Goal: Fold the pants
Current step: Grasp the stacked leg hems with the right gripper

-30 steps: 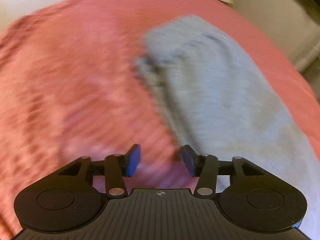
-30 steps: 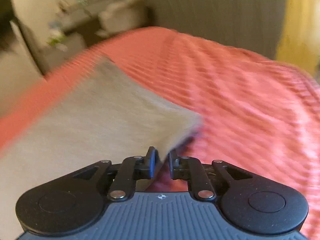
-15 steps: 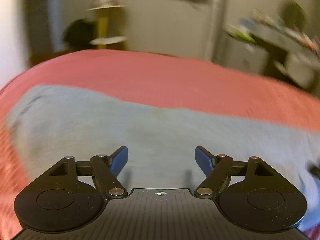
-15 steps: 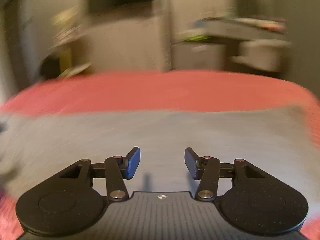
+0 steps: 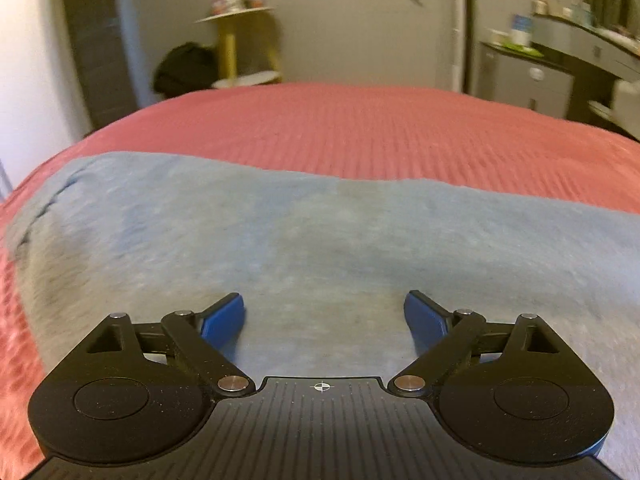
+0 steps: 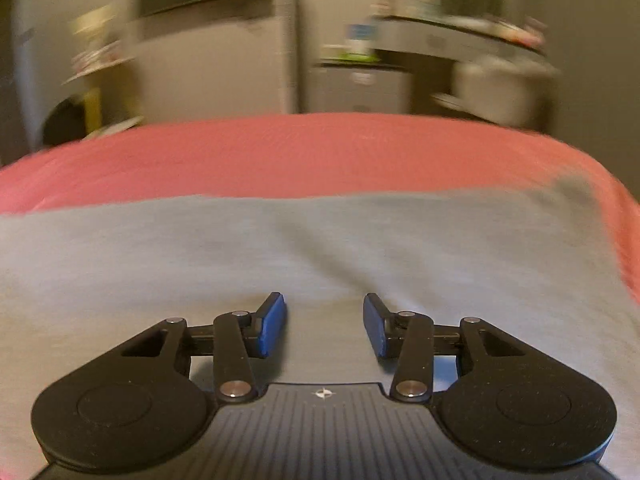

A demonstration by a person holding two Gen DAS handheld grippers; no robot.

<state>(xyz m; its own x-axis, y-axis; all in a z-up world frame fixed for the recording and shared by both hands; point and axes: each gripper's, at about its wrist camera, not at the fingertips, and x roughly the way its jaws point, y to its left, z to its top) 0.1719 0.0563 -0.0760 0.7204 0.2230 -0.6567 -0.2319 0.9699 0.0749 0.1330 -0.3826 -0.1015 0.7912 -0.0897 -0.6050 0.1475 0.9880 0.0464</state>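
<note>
Grey-blue pants (image 5: pixel 280 232) lie flat in a long band across the red bedspread (image 5: pixel 360 128). My left gripper (image 5: pixel 324 312) is open and empty, just above the near part of the cloth, its left end in view. In the right wrist view the pants (image 6: pixel 280 248) fill the foreground, with a soft crease running toward the fingers. My right gripper (image 6: pixel 324 312) is open and empty over the cloth, whose right end (image 6: pixel 572 200) shows.
Beyond the bed's far edge stand a yellow side table (image 5: pixel 240 48) with small items, a dark bag (image 5: pixel 184 68) on the floor, a grey cabinet (image 5: pixel 528 80) and a desk (image 6: pixel 460 44) with clutter. The red bedspread (image 6: pixel 304 152) stretches behind the pants.
My right gripper let go of the pants edge it held and opened. Both grippers swung round to face across the bed, and the left one opened wider. The pants now lie flat.
</note>
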